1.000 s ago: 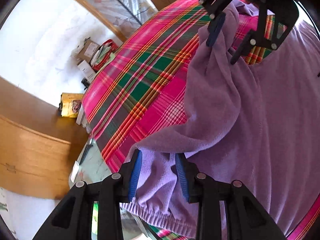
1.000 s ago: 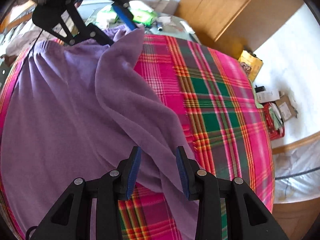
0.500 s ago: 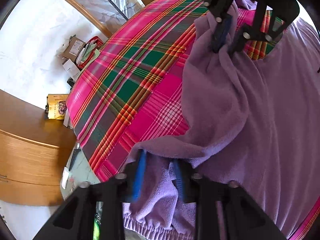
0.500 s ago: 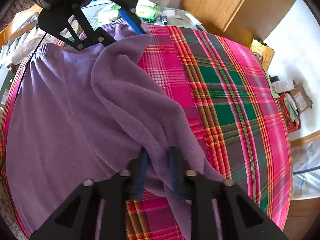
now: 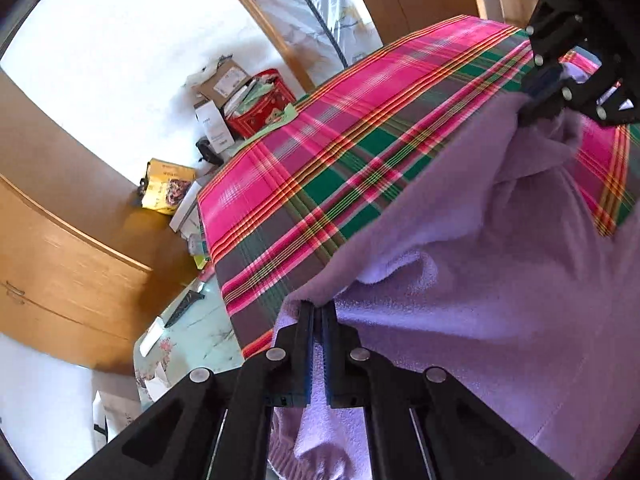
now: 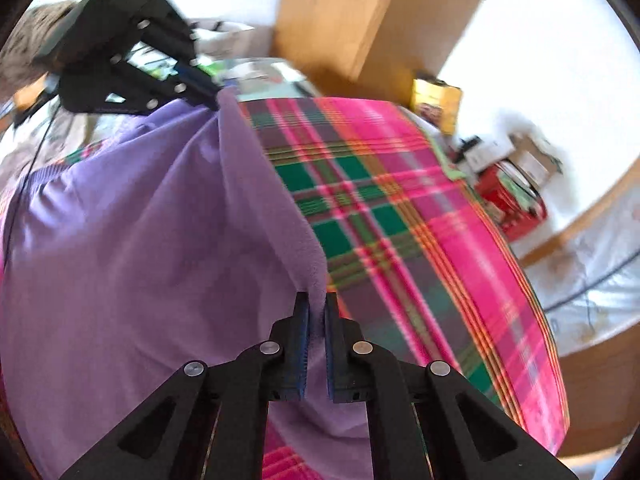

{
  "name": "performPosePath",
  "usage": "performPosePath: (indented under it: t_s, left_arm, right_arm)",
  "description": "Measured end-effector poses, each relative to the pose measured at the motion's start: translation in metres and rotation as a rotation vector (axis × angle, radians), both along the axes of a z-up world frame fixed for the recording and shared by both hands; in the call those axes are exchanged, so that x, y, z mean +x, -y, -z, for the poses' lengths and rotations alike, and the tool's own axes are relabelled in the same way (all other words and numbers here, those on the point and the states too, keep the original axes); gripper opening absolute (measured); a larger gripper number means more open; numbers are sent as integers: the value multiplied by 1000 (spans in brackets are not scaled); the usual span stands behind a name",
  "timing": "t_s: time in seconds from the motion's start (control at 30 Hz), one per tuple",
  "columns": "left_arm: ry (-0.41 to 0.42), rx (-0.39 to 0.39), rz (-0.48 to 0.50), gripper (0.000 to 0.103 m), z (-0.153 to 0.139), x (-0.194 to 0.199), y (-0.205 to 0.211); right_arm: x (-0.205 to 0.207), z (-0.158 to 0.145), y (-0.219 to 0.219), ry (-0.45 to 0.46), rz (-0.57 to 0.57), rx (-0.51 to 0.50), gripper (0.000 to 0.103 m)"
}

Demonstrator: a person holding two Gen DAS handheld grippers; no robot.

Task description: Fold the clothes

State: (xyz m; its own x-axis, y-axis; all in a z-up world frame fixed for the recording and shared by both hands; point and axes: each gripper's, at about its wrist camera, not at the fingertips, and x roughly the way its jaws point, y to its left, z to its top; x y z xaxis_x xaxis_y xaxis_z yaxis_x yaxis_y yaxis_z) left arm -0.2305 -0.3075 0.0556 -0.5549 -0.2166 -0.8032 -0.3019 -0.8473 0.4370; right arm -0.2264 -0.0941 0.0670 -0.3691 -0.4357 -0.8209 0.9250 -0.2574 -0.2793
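Note:
A purple fleece garment (image 5: 480, 280) lies on a pink, green and orange plaid cloth (image 5: 340, 152). My left gripper (image 5: 318, 312) is shut on the garment's edge near its elastic waistband and holds it lifted. My right gripper (image 6: 316, 304) is shut on the same edge further along; it also shows in the left wrist view (image 5: 548, 92) at the top right. The left gripper shows in the right wrist view (image 6: 204, 92) at the top left. The garment (image 6: 140, 240) hangs as a taut raised fold between the two grippers over the plaid cloth (image 6: 420, 220).
Wooden cabinets (image 5: 60, 272) stand to the side. Cardboard boxes and a red box (image 5: 256, 108) sit on the floor by the white wall, with a yellow bag (image 5: 168, 188) nearby. A pale green tabletop (image 5: 188, 340) with small items adjoins the plaid surface.
Both grippers closed on the garment's edge and lifted it; the edge now stretches raised between them, above the plaid cloth.

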Motion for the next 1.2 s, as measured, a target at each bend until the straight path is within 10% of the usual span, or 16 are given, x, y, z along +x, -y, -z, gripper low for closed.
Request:
performPosePath:
  t_s: [0.47,0.8,1.2]
  left_arm:
    - [93,-14,-37,5,34,-27,6]
    - [87,12,-112,10,32,-23,25]
    - [40,393,-437,10,-9,44,106]
  right_arm:
    - [-64,40,26,-120,206,105,5]
    - [-60,68,48,-395,202,217,10]
    - [-35,17,13,-403,378,87,13]
